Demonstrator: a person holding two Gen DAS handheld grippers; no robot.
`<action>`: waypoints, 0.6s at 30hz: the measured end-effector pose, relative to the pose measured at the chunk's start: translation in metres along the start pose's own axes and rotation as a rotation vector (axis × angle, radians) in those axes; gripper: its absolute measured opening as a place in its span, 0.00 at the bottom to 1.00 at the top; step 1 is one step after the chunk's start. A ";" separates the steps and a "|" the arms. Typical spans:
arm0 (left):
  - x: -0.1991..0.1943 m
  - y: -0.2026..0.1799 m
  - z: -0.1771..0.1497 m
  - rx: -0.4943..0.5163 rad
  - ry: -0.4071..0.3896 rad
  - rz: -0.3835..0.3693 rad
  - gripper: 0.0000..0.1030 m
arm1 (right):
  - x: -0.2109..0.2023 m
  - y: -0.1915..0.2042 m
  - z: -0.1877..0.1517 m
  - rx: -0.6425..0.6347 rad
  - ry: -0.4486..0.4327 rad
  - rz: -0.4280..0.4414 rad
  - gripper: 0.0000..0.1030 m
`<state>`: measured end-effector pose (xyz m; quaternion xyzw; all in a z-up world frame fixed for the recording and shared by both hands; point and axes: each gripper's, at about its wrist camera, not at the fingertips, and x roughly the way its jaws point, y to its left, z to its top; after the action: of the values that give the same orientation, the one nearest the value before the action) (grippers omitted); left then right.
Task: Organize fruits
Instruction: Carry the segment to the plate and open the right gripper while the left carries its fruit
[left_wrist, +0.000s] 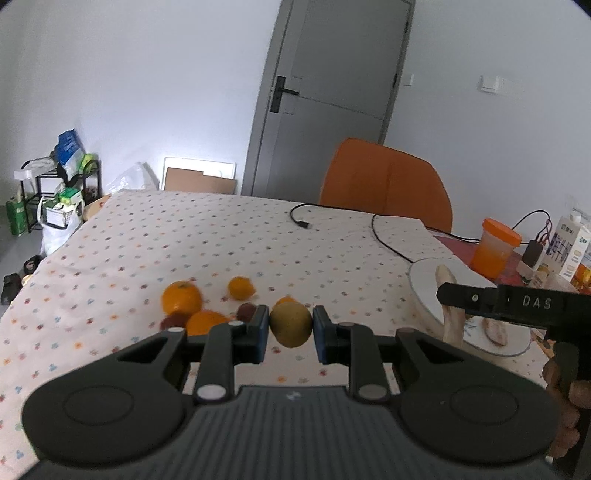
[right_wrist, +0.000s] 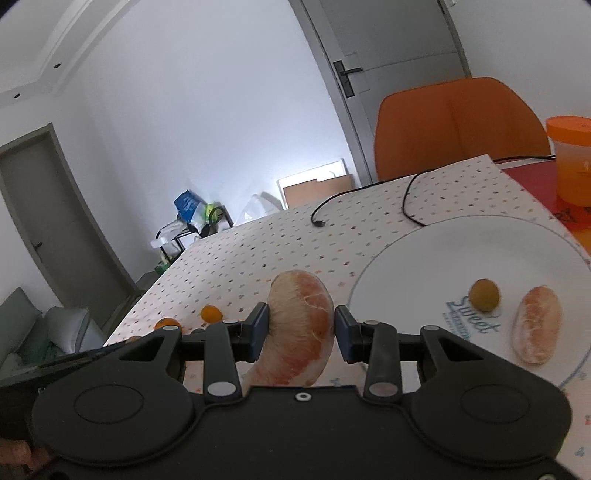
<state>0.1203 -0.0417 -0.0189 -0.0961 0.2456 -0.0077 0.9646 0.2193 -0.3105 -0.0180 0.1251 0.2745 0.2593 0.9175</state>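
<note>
1. The white plate (right_wrist: 424, 258) at the table's right edge holds a small yellow-brown fruit (right_wrist: 484, 295) and a peeled pomelo segment (right_wrist: 537, 325), apart from each other.
2. On the dotted tablecloth (left_wrist: 184, 240), oranges (left_wrist: 181, 297) and dark red fruits (left_wrist: 246, 312) lie near the front edge; an orange chair (left_wrist: 386, 181) stands behind.
3. The left gripper (left_wrist: 290, 328) is clenched on a kiwi (left_wrist: 290, 323) above the cloth.
4. The right gripper (right_wrist: 301, 328) grasps another pomelo piece (right_wrist: 299, 325) beside the plate's left rim.
</note>
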 end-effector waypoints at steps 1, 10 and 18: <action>0.002 -0.003 0.001 0.003 -0.001 -0.003 0.23 | -0.002 -0.003 0.000 0.002 -0.003 -0.004 0.36; 0.015 -0.027 0.006 0.031 0.001 -0.036 0.23 | -0.011 -0.030 0.005 0.025 -0.034 -0.049 0.36; 0.027 -0.045 0.008 0.054 0.012 -0.063 0.23 | -0.016 -0.054 0.009 0.043 -0.063 -0.108 0.36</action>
<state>0.1495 -0.0864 -0.0163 -0.0776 0.2479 -0.0454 0.9646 0.2350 -0.3655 -0.0232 0.1379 0.2572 0.1995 0.9354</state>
